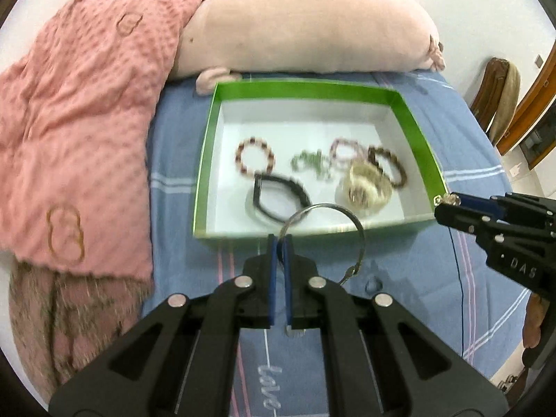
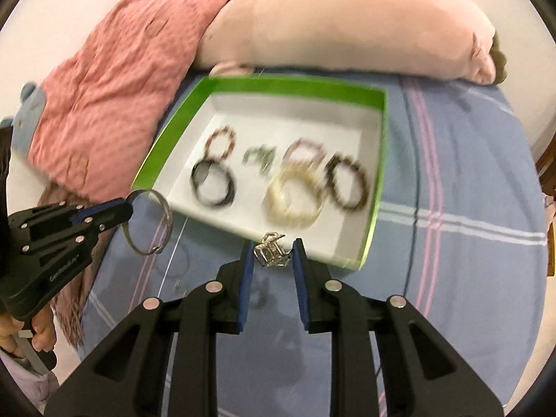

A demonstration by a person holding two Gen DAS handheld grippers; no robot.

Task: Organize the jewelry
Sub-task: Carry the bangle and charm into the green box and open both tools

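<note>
- The silver bangle (image 1: 328, 239) is pinched at its rim by the left gripper (image 1: 279, 243), whose blue pads are closed almost flat on the thin wire. It hangs clear of the bedsheet, just short of the green box's near wall, at about 6 o'clock of the box.
- It looks light, stiff and slick, so a thin hoop like this may swivel in the pads. A hold across the band near the small clasp would likely steady it.
- The metal hair claw (image 2: 271, 252) sits between the right gripper's (image 2: 271, 255) pads, jaws narrowly parted and pressing its sides. It hovers over the box's near edge, at roughly 5 o'clock. It seems springy with teeth, so squeezing the body rather than the prongs is safer.
- The green box (image 1: 205, 160) already holds beaded bracelets, a black band and a pale coiled piece, mostly toward 3 o'clock.
- The blue striped bedsheet (image 1: 451, 260) lies beneath. A pink blanket (image 1: 87, 104) is at 9 o'clock and a pink plush toy (image 1: 312, 24) at 12.
</note>
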